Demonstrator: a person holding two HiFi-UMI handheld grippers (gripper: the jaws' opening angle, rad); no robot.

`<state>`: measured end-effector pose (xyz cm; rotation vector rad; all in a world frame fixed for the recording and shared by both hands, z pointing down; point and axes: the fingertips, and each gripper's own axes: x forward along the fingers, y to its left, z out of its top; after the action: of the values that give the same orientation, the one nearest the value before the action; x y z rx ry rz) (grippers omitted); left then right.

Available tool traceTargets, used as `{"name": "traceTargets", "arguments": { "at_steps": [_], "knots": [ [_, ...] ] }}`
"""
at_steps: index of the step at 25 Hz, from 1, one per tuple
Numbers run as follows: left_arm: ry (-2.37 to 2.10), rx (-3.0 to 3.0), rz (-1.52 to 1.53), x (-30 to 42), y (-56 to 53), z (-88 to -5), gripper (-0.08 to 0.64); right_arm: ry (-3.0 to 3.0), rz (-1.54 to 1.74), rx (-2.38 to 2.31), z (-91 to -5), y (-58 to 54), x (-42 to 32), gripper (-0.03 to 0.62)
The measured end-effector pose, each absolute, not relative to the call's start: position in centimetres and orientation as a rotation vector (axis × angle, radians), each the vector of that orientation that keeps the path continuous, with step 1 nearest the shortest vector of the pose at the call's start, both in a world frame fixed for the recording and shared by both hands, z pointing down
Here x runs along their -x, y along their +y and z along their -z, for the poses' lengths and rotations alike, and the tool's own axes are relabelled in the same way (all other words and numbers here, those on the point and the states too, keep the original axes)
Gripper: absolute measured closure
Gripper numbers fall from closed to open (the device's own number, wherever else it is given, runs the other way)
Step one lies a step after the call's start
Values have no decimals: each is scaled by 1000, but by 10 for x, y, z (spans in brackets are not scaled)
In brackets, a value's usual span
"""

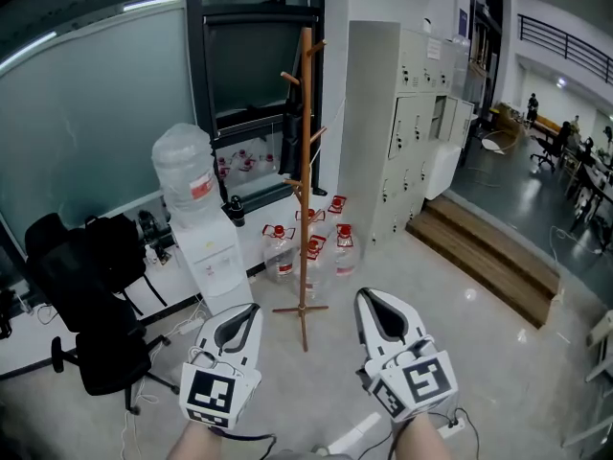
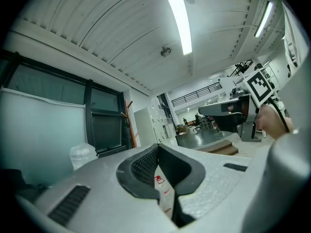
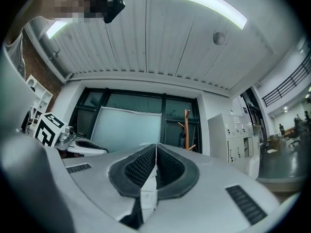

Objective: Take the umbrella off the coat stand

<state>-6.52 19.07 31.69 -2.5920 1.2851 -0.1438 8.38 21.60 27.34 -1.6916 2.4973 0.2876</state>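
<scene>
A wooden coat stand (image 1: 306, 161) rises from the floor ahead of me, in front of a dark window. A black folded umbrella (image 1: 290, 140) hangs from a peg on its left side. Both grippers are held low, well short of the stand. My left gripper (image 1: 251, 308) is shut with nothing in it, and so is my right gripper (image 1: 368, 295). In the left gripper view the stand (image 2: 129, 118) is small and far beyond the closed jaws (image 2: 158, 146). The right gripper view shows the stand (image 3: 186, 125) and the dark umbrella (image 3: 182, 139) past its closed jaws (image 3: 156, 146).
A water dispenser (image 1: 206, 242) stands left of the stand, with several water bottles (image 1: 311, 249) around its base. A black office chair (image 1: 91, 300) is at the far left. Grey lockers (image 1: 402, 123) and a wooden step (image 1: 488, 257) lie to the right.
</scene>
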Motion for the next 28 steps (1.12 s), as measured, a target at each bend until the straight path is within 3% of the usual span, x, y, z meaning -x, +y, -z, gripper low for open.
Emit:
{"name": "traceTargets", "arguments": {
  "at_steps": [12, 28],
  "knots": [
    [1319, 2563, 141, 3, 166, -319, 551, 2546, -245, 1579, -287, 182, -139, 580],
    [1370, 2532, 137, 1, 91, -344, 551, 2612, -240, 1511, -316, 104, -138, 580]
  ]
}}
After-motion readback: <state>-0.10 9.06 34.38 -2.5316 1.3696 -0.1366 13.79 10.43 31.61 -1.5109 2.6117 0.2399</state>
